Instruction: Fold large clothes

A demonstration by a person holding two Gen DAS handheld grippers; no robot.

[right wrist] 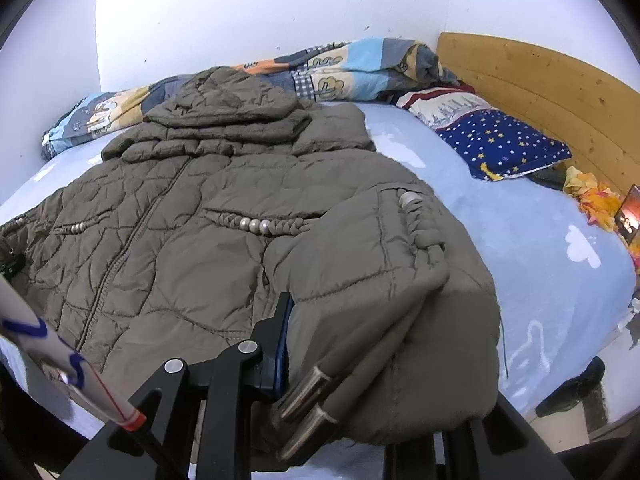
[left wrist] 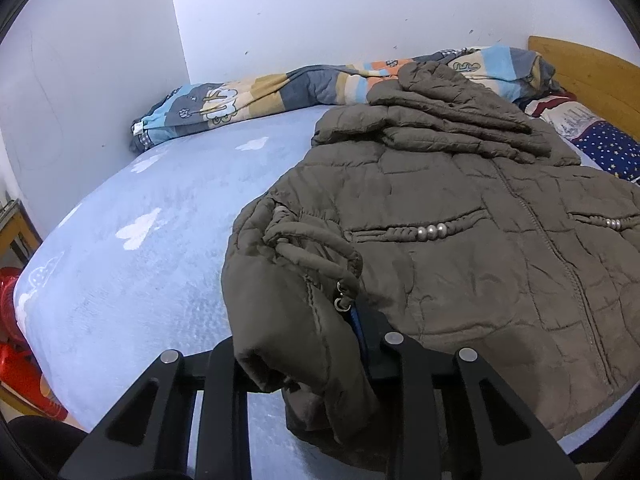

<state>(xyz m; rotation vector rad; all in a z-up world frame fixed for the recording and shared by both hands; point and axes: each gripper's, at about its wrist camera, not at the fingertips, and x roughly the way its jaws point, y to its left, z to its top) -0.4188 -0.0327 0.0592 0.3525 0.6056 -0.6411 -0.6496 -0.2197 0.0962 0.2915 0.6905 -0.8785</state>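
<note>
An olive-brown padded jacket (left wrist: 460,248) lies front up on the light blue bed sheet (left wrist: 140,220), zip closed, hood (left wrist: 440,112) toward the wall. My left gripper (left wrist: 300,360) is shut on the jacket's left sleeve (left wrist: 288,320), whose cuff hangs bunched between the black fingers. In the right wrist view the same jacket (right wrist: 180,220) fills the middle. My right gripper (right wrist: 340,360) is shut on the other sleeve (right wrist: 372,272). The fabric drapes over and hides its right finger, and two silvery toggles (right wrist: 304,396) dangle from the cuff.
A rolled patchwork quilt (right wrist: 352,68) lies along the white wall behind the hood. A starry blue pillow (right wrist: 504,144) rests by the wooden headboard (right wrist: 540,80). Red items (left wrist: 16,320) sit beyond the bed's left edge. A white strip with blue marks (right wrist: 48,340) crosses the lower left.
</note>
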